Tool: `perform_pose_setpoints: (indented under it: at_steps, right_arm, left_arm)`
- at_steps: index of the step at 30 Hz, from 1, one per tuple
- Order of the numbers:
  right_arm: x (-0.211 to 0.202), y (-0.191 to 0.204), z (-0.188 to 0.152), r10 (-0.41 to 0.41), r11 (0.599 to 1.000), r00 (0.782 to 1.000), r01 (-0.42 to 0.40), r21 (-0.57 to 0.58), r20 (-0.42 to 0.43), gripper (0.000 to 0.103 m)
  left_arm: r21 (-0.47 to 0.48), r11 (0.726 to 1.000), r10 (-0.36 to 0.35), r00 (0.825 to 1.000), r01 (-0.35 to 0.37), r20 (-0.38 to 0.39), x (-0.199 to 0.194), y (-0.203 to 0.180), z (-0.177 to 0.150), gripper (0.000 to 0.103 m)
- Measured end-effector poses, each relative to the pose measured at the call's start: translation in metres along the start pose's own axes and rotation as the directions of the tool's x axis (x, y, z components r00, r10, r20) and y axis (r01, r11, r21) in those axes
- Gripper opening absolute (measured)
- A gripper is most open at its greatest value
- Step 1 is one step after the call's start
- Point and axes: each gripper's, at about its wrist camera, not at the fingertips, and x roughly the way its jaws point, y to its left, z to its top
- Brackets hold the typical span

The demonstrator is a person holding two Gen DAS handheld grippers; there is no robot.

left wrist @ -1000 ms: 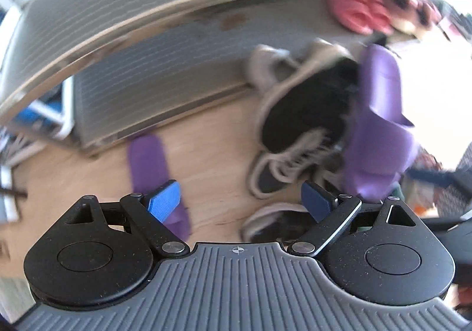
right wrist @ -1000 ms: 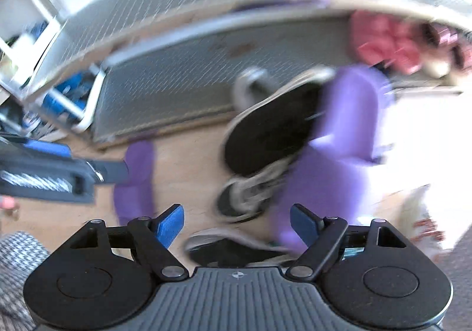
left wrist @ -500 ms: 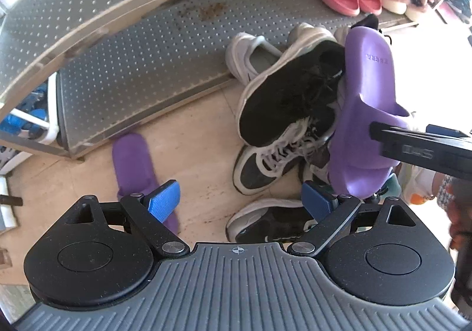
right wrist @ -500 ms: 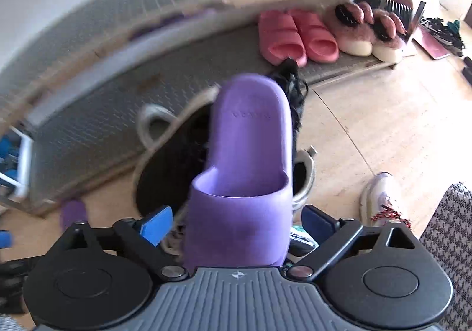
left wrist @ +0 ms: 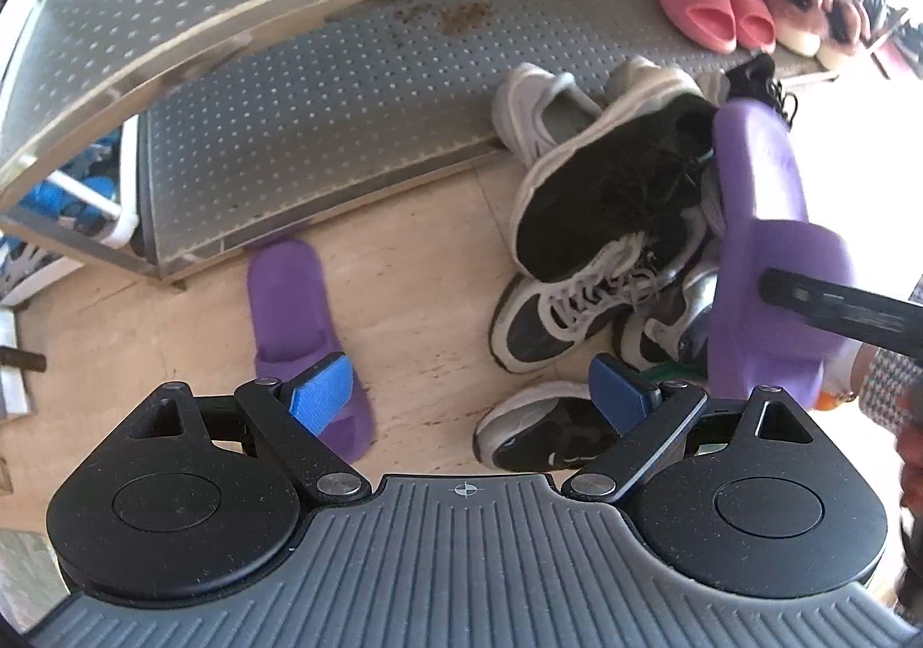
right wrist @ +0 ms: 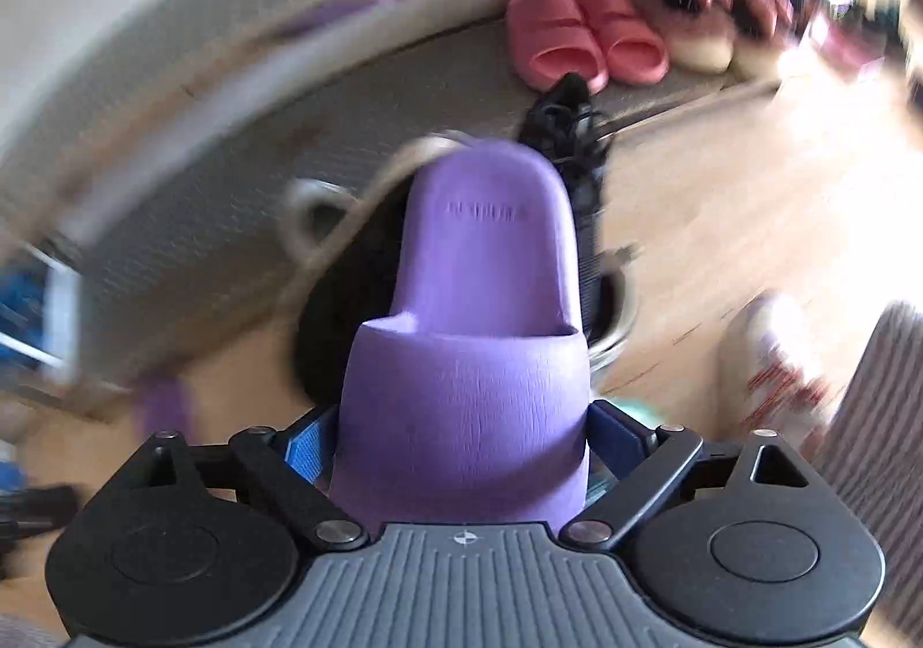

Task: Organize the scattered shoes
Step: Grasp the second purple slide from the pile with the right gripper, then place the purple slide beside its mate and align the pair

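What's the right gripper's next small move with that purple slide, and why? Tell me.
Probably finish closing: the right gripper straddles the purple slide's strap, jaws closing, pads beside its sides. Then lift it off the sneaker pile.

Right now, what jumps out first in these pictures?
The purple slide fills the middle of the right wrist view, its strap end between the closing jaws of the right gripper. Behind it a heap of sneakers lies on the floor against the metal rack. A second purple slipper lies alone on the floor under the open left gripper.
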Motion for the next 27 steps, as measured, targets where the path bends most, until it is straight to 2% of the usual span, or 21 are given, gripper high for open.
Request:
perform_pose_setpoints:
  at_steps: [3,5,7,9,12,13,15,17,18,20,23,25,27]
  right_arm:
    - [-0.02,0.018,-0.01,0.167,0.985,0.985,-0.166,0.037,-0.043,0.091]
    - [-0.013,0.045,-0.021,0.256,0.967,0.957,-0.254,0.03,-0.14,0.091]
    - [0.009,0.067,-0.031,0.294,0.956,0.924,-0.288,0.06,-0.246,0.091]
    - [0.038,0.087,-0.042,0.301,0.953,0.895,-0.289,0.085,-0.33,0.091]
    - [0.074,0.123,-0.052,0.242,0.967,0.901,-0.256,0.008,-0.361,0.091]
    - [0.085,0.137,-0.054,0.214,0.97,0.911,-0.241,-0.034,-0.352,0.091]
    - [0.094,0.163,-0.052,0.173,0.962,0.948,-0.221,-0.161,-0.266,0.091]
    - [0.108,0.19,-0.057,0.151,0.926,0.979,-0.188,-0.328,-0.135,0.095]
    - [0.115,0.195,-0.06,0.147,0.912,0.982,-0.182,-0.369,-0.121,0.095]
    - [0.148,0.2,-0.069,0.068,0.881,0.978,-0.152,-0.448,-0.197,0.095]
    - [0.166,0.191,-0.075,0.016,0.893,0.966,-0.13,-0.43,-0.258,0.095]
    - [0.162,0.175,-0.074,0.049,0.923,0.963,-0.145,-0.355,-0.266,0.094]
    - [0.161,0.157,-0.072,0.08,0.944,0.948,-0.171,-0.282,-0.307,0.08]
  left_arm:
    - [-0.079,0.997,0.013,1.0,-0.011,0.02,-0.009,0.032,-0.001,0.093]
    - [-0.125,0.991,0.053,0.998,-0.048,0.032,-0.014,0.051,-0.002,0.093]
    - [-0.182,0.978,0.112,0.993,-0.103,0.037,-0.018,0.077,-0.006,0.093]
    - [-0.221,0.968,0.132,0.991,-0.121,0.035,-0.019,0.092,-0.008,0.093]
    - [-0.264,0.957,0.136,0.99,-0.122,0.032,-0.021,0.11,-0.01,0.093]
    - [-0.272,0.954,0.138,0.99,-0.124,0.031,-0.021,0.114,-0.011,0.093]
    - [-0.271,0.954,0.143,0.989,-0.13,0.026,-0.02,0.118,-0.01,0.093]
    - [-0.269,0.953,0.147,0.989,-0.136,0.021,-0.019,0.12,-0.009,0.093]
    - [-0.267,0.954,0.15,0.989,-0.14,0.017,-0.018,0.121,-0.008,0.093]
    - [-0.26,0.954,0.158,0.987,-0.149,0.011,-0.016,0.122,-0.008,0.093]
    - [-0.253,0.955,0.164,0.986,-0.156,0.013,-0.014,0.121,-0.011,0.093]
    - [-0.252,0.955,0.167,0.986,-0.158,0.012,-0.013,0.122,-0.013,0.093]
    - [-0.252,0.954,0.169,0.986,-0.163,0.005,-0.012,0.121,-0.015,0.093]
